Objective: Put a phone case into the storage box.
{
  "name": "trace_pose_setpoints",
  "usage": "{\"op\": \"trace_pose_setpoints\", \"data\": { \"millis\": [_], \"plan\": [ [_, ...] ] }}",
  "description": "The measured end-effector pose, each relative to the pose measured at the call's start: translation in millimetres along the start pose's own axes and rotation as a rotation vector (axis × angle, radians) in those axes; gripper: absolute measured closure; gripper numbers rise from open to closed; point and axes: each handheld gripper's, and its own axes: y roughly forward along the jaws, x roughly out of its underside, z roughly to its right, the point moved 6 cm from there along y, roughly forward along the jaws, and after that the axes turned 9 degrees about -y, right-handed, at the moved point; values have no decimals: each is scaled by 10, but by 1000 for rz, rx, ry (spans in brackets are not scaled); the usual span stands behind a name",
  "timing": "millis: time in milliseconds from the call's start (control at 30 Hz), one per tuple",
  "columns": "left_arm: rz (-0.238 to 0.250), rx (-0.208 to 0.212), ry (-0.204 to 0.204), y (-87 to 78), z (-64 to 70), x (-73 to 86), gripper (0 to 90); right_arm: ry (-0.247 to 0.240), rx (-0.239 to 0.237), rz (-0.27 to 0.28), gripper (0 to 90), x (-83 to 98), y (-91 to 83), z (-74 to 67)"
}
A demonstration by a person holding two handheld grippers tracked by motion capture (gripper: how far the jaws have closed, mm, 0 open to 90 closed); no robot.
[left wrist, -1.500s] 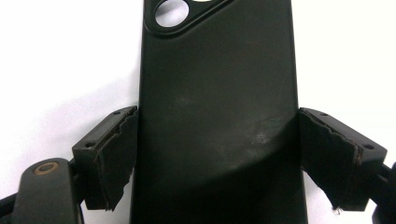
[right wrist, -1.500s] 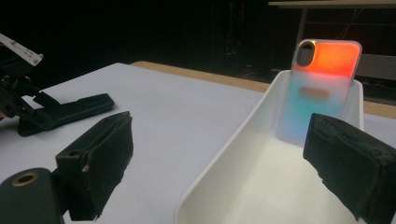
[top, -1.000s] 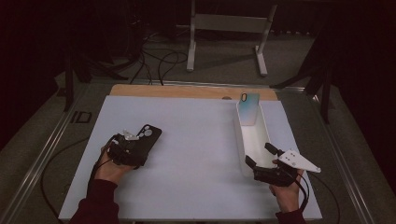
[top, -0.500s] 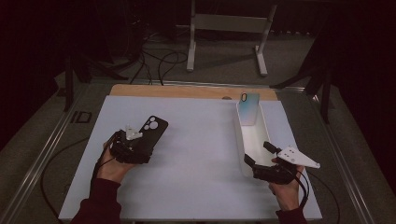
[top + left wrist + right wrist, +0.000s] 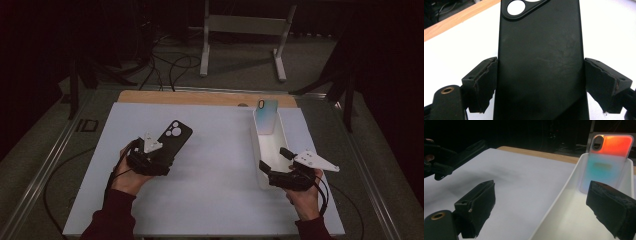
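A black phone case [image 5: 176, 134] with a camera cut-out is held above the white mat [image 5: 215, 170] at the left. My left gripper [image 5: 162, 152] is shut on it, and in the left gripper view both pads press the long sides of the black case [image 5: 541, 62]. At the right, a long white tray [image 5: 255, 145] holds a pastel gradient phone case [image 5: 266, 116] that leans upright against its far end. My right gripper [image 5: 273, 159] is open at the tray's near end, one jaw inside and one outside the tray's left wall [image 5: 554, 210], with the gradient case [image 5: 607, 162] ahead.
A wooden board edge [image 5: 200, 97] runs along the mat's far side. Beyond the table a metal stand [image 5: 245, 30] and loose cables [image 5: 165, 65] lie on the dark floor. The mat's middle lies bare between the two hands.
My left gripper has carried the black case up and toward the right and far side of the mat. The right gripper has stayed at the tray's near end.
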Motion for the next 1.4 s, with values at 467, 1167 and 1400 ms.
{"op": "trace_pose_setpoints", "data": {
  "millis": [467, 1167, 1400],
  "plan": [
    [29, 54, 72, 41, 286, -153, 158, -17, -30, -20, 84, -77, 77, -60],
    [59, 131, 162, 67, 653, -304, 157, -44, -87, -33, 83, -235, 284, -218],
    [72, 158, 200, 66, 801, -353, 157, -46, -111, -28, 84, -301, 353, -284]
  ]
}}
